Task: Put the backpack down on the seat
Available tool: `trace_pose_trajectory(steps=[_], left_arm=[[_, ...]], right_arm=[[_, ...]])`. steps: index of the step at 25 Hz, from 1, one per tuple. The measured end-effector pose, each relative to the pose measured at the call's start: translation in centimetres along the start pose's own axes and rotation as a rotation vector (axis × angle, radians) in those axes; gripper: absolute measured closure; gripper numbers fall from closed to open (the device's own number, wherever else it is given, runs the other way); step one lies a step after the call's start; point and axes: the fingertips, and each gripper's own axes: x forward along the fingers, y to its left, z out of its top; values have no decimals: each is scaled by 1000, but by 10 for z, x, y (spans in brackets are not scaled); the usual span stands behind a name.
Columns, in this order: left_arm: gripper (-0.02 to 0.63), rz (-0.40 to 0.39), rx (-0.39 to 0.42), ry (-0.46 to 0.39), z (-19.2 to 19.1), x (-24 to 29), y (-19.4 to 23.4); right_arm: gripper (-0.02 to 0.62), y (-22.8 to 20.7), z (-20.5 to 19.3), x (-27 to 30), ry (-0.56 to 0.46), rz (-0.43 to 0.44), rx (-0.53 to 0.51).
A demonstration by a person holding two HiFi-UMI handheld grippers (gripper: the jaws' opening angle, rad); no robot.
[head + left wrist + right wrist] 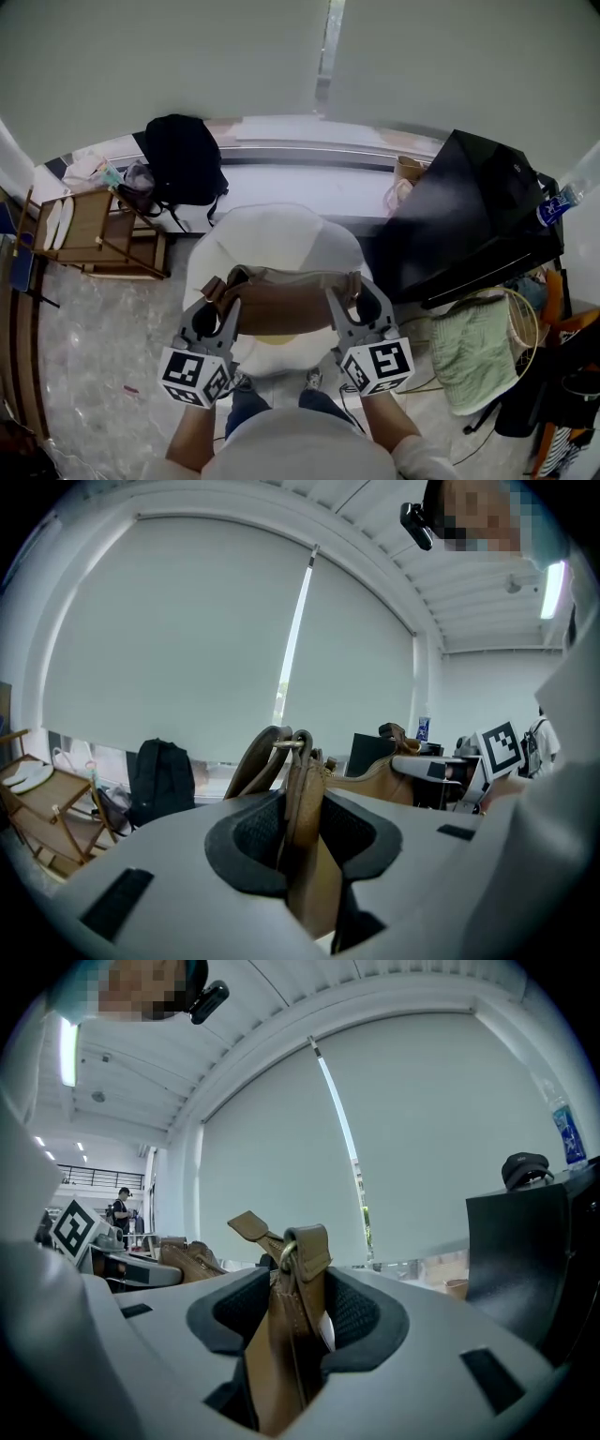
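My left gripper [221, 305] pinches a strap [302, 803] at one end of the brown backpack [286, 302], and my right gripper [349, 302] pinches the other end. The backpack hangs between them over the white seat [272, 234]. I cannot tell if it touches.

Open-plan office workroom: roller blinds [169, 56] over a wide window, ceiling strip light [68, 1052], marble floor [103, 366], belongings along the window ledge [309, 176].

white round seat [272, 239] standing on pale marbled floor [94, 347]. brown backpack [286, 302] over its near half (whether it rests there can't be told). on the floor at left: low wooden rack [94, 234]; black backpack [183, 159] just beyond it, by the window ledge [309, 155].
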Motion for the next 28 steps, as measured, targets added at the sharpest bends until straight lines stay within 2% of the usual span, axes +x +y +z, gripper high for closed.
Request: trace_pose_trajectory(steps=[8, 28], left_arm=[[491, -34, 11, 15, -6, 13, 34], [491, -27, -2, 61, -78, 77, 90]], right_arm=[[394, 11, -13, 29, 2, -36, 5], [396, -11, -101, 93, 57, -69, 33]])
